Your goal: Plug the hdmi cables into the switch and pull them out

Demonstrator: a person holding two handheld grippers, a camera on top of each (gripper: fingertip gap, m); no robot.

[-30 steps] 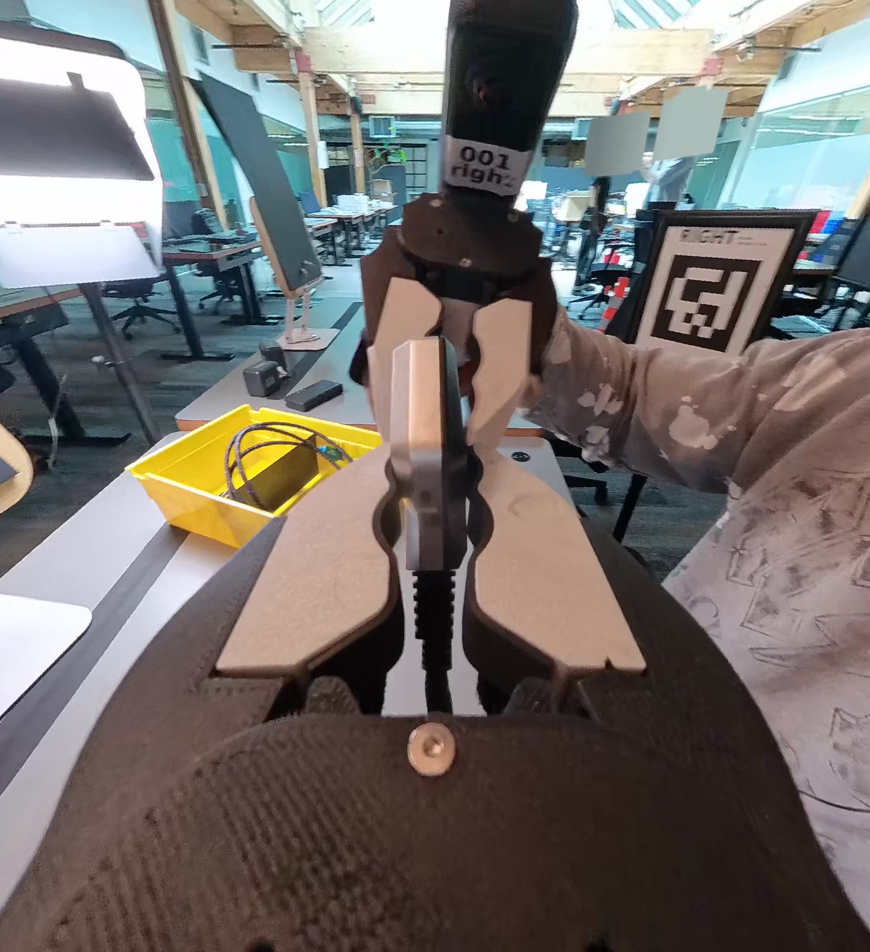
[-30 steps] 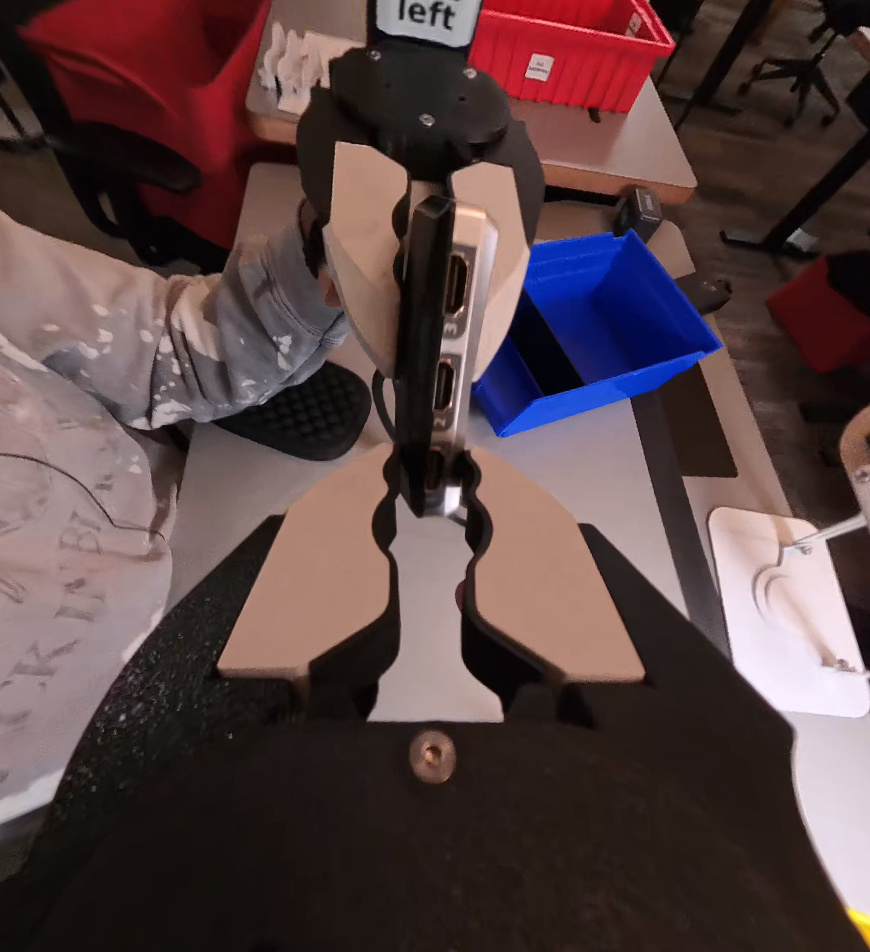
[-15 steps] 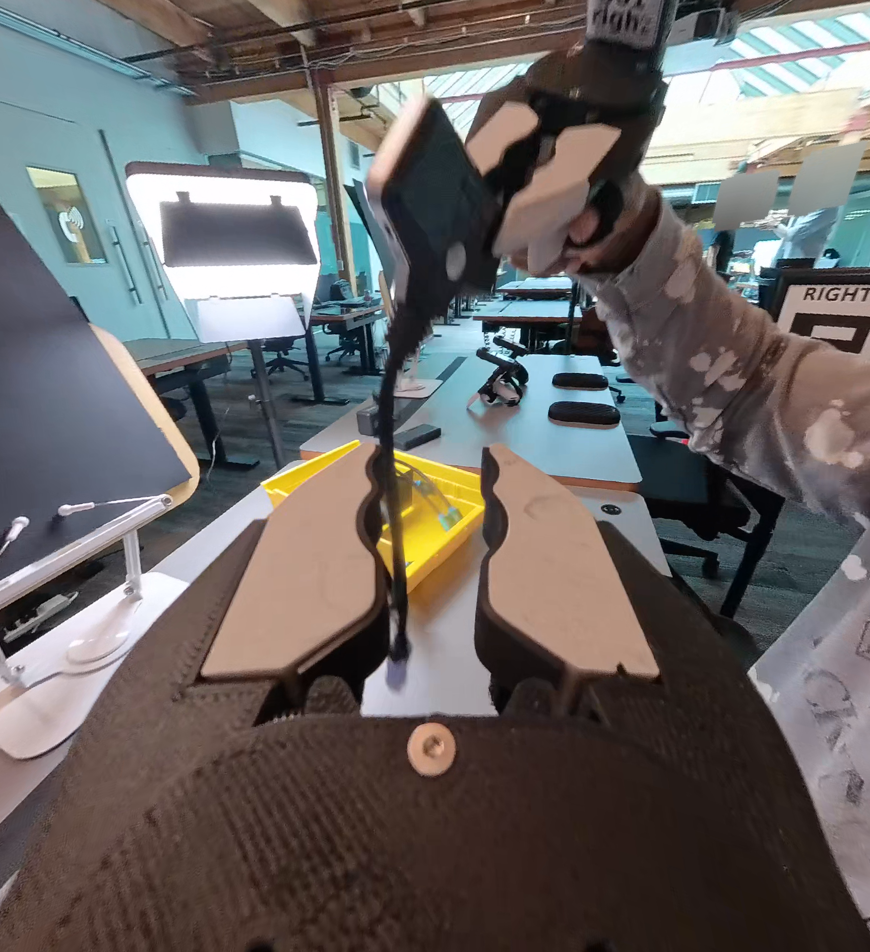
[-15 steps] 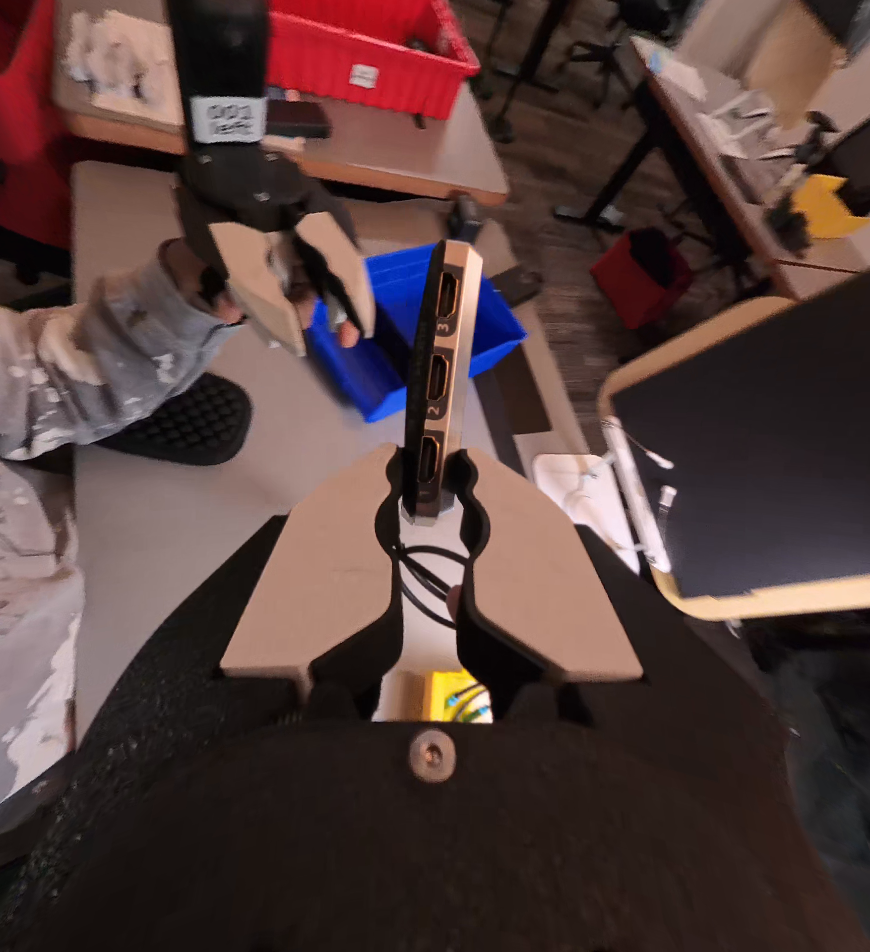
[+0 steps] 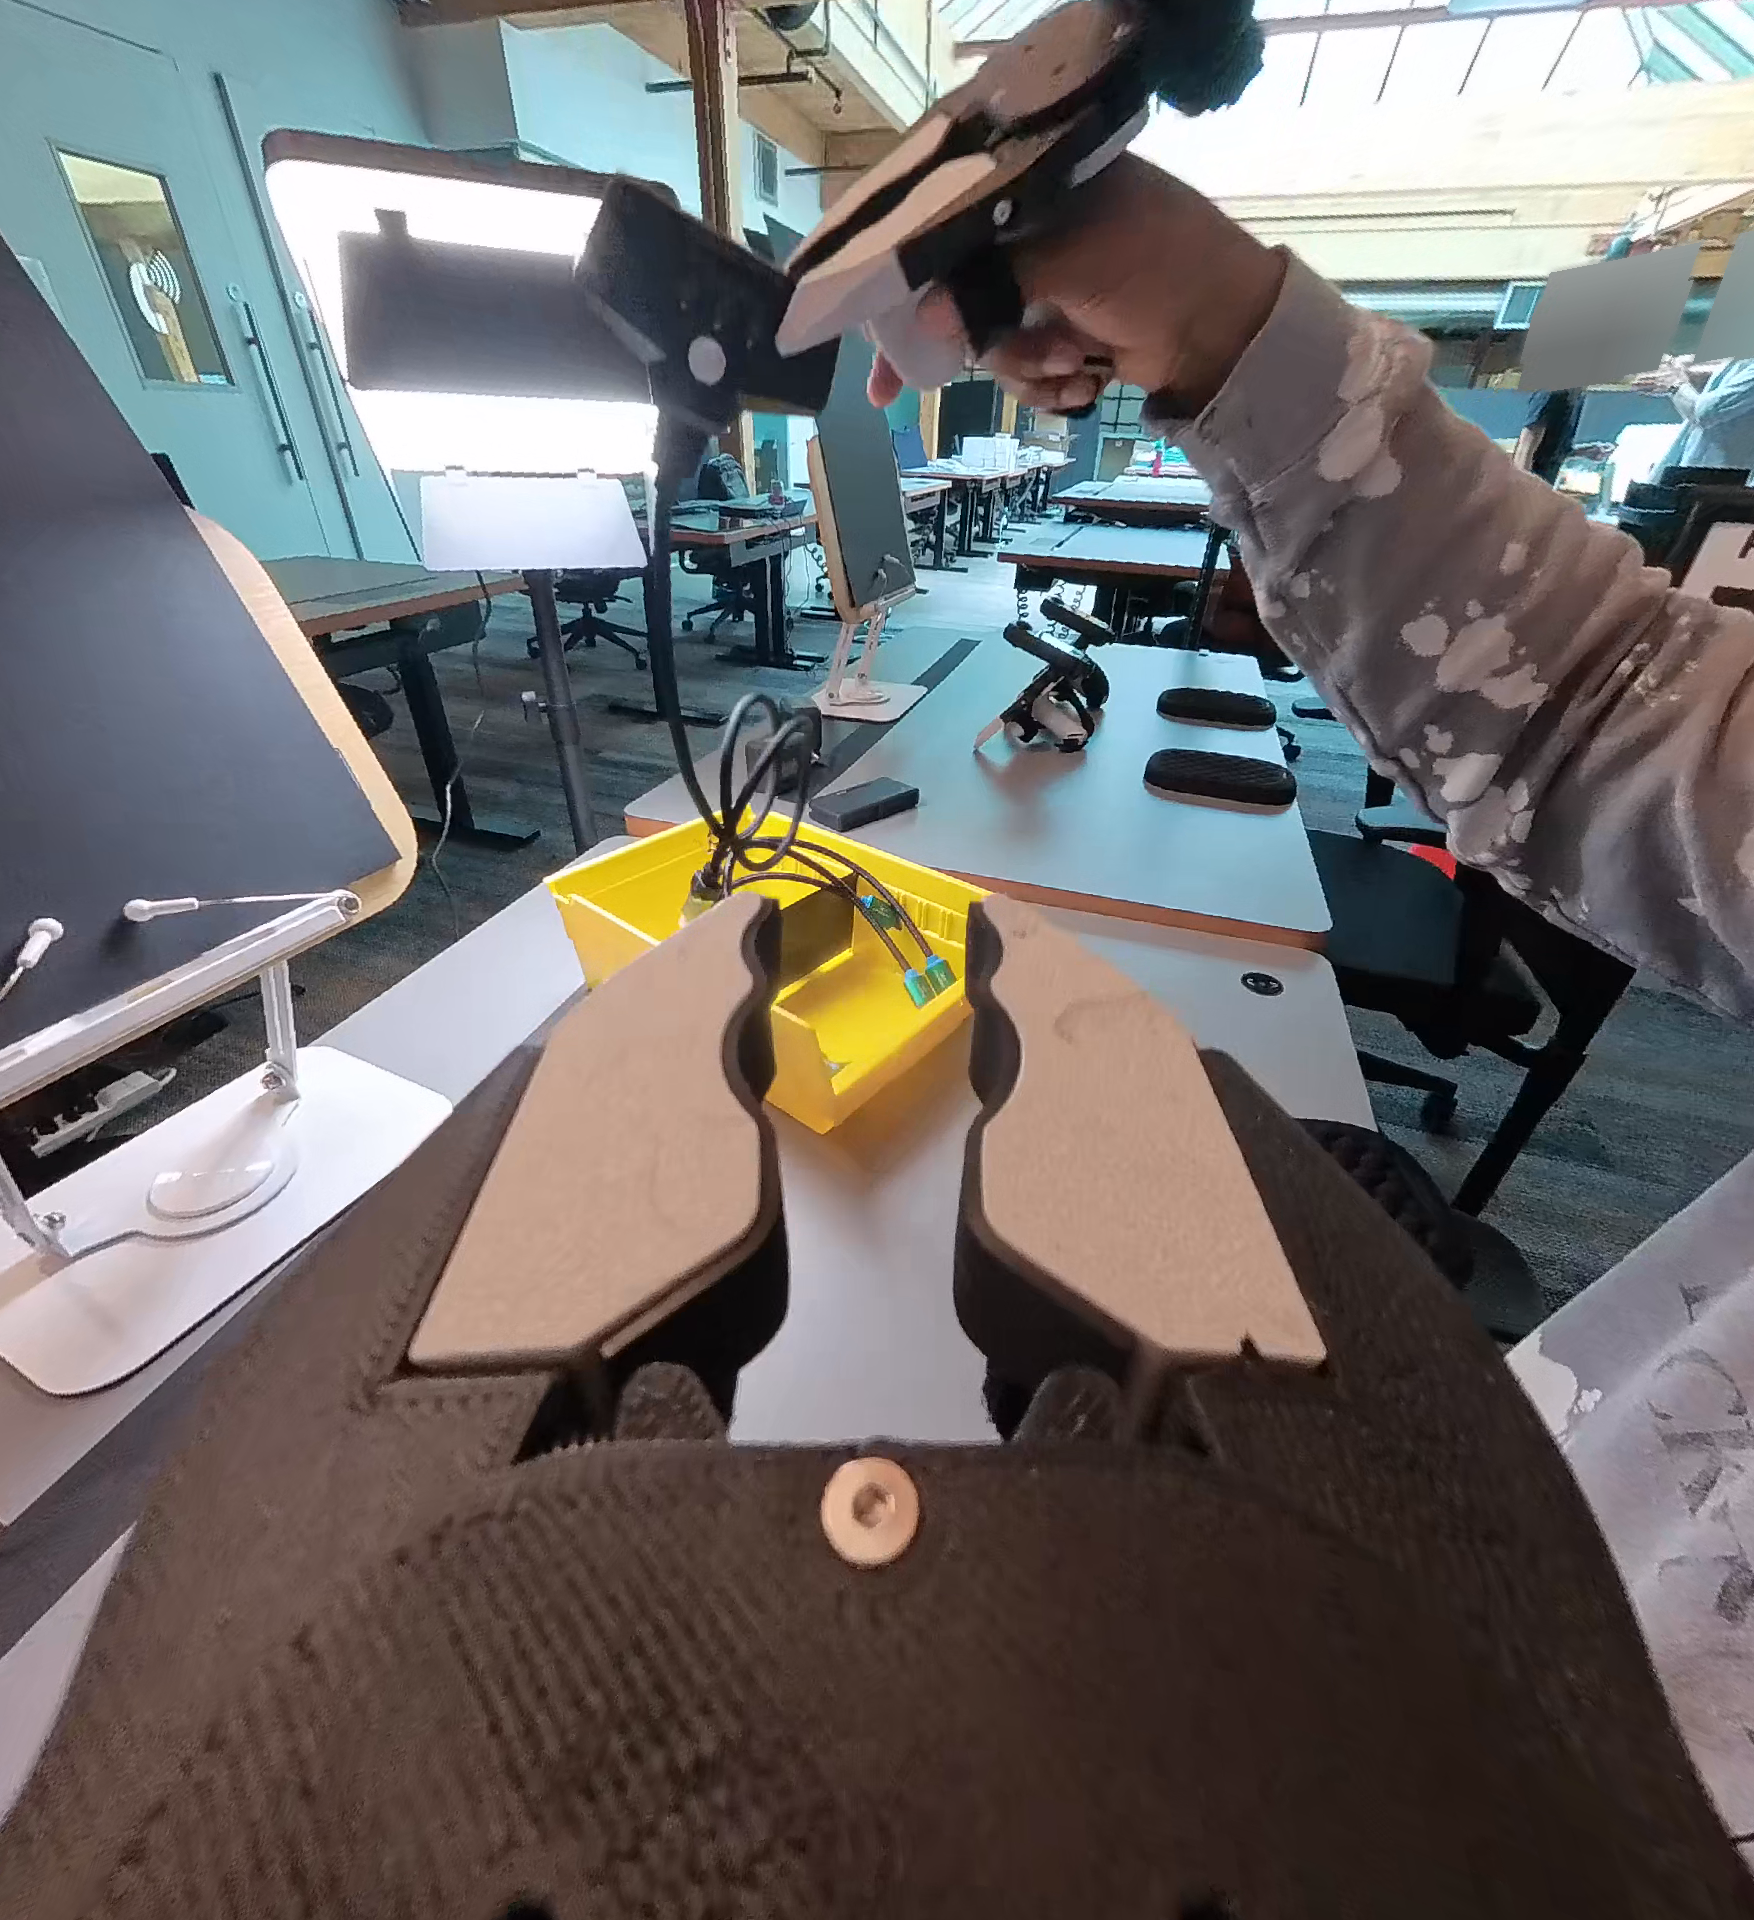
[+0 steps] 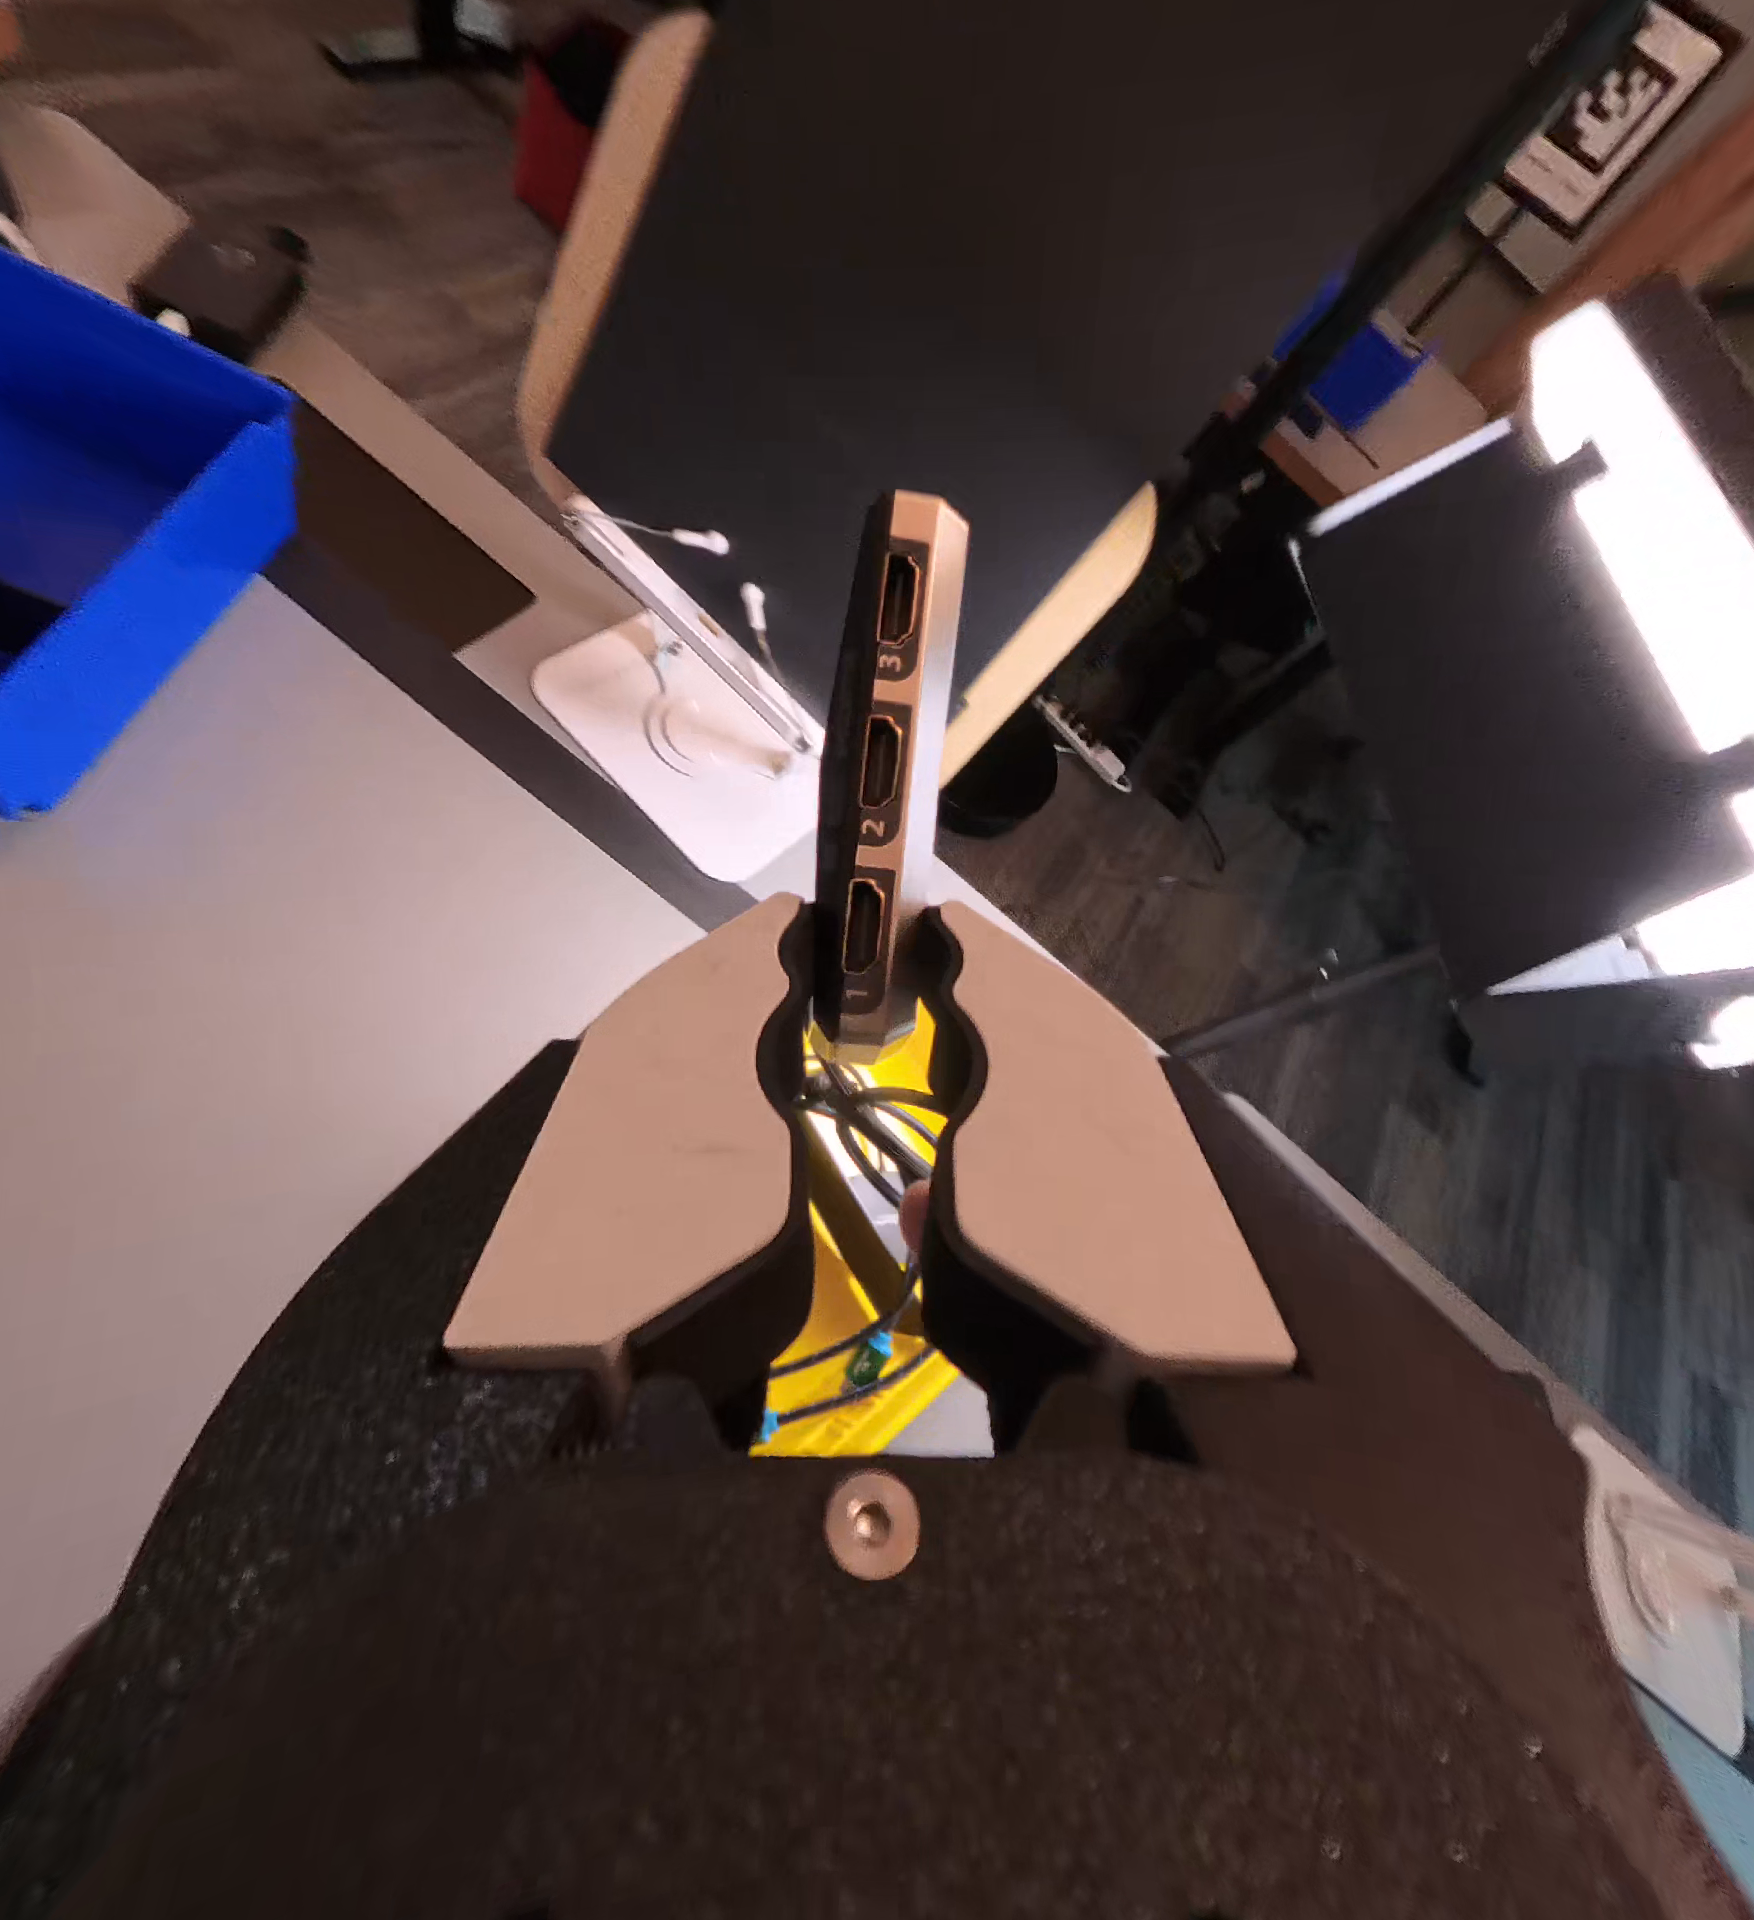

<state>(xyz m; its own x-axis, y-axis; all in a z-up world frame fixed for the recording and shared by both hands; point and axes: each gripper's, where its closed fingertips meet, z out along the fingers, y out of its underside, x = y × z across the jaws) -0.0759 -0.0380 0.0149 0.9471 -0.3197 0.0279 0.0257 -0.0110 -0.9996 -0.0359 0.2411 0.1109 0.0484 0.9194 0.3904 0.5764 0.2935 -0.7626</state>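
Observation:
My right gripper is shut on the lower end of the HDMI switch, a slim black and metal box. Its three ports face me and are empty. In the left wrist view the right gripper holds the switch high above the yellow bin. A black cable hangs from the switch down into the bin. Thin black cables with green and blue plug ends lie in the bin. My left gripper is open and empty, low over the table in front of the bin.
A blue bin stands on the grey table at the left. A black board on a white stand is left of the yellow bin. A person's sleeve crosses the right. Another desk lies behind.
My left gripper let go of the switch, opened and drew back. My right gripper lifted the switch up and swung it over the yellow bin.

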